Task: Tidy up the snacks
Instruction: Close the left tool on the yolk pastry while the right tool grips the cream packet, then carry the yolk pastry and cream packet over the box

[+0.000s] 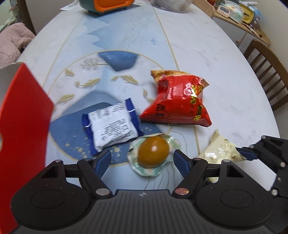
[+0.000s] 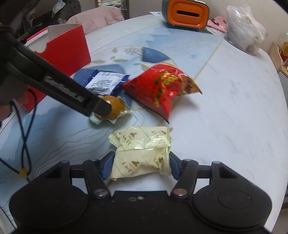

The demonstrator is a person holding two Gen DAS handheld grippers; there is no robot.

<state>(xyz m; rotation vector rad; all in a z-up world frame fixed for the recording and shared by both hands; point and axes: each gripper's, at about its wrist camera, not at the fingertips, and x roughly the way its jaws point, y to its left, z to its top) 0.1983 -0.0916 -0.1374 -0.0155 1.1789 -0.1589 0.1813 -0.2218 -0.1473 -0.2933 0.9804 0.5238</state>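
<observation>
On the patterned table lies a brown egg in a clear wrapper (image 1: 153, 152) (image 2: 117, 107). My left gripper (image 1: 142, 162) stands open around it, with a blue pad on each side and clear of it. The left gripper's black finger (image 2: 100, 108) covers part of the egg in the right wrist view. My right gripper (image 2: 141, 166) is shut on a cream snack packet (image 2: 142, 153) (image 1: 218, 150), its pads against both sides. A blue-and-white packet (image 1: 111, 126) (image 2: 104, 82) and a red chip bag (image 1: 178, 102) (image 2: 158, 90) lie just beyond. An open red box (image 1: 23, 117) (image 2: 68, 46) stands at the left.
An orange and green container (image 2: 187, 14) (image 1: 108, 4) and a clear plastic bag (image 2: 243, 28) sit at the table's far side. A wooden chair (image 1: 266, 72) stands off the right edge, and a pink jacket (image 1: 12, 41) lies off the far left.
</observation>
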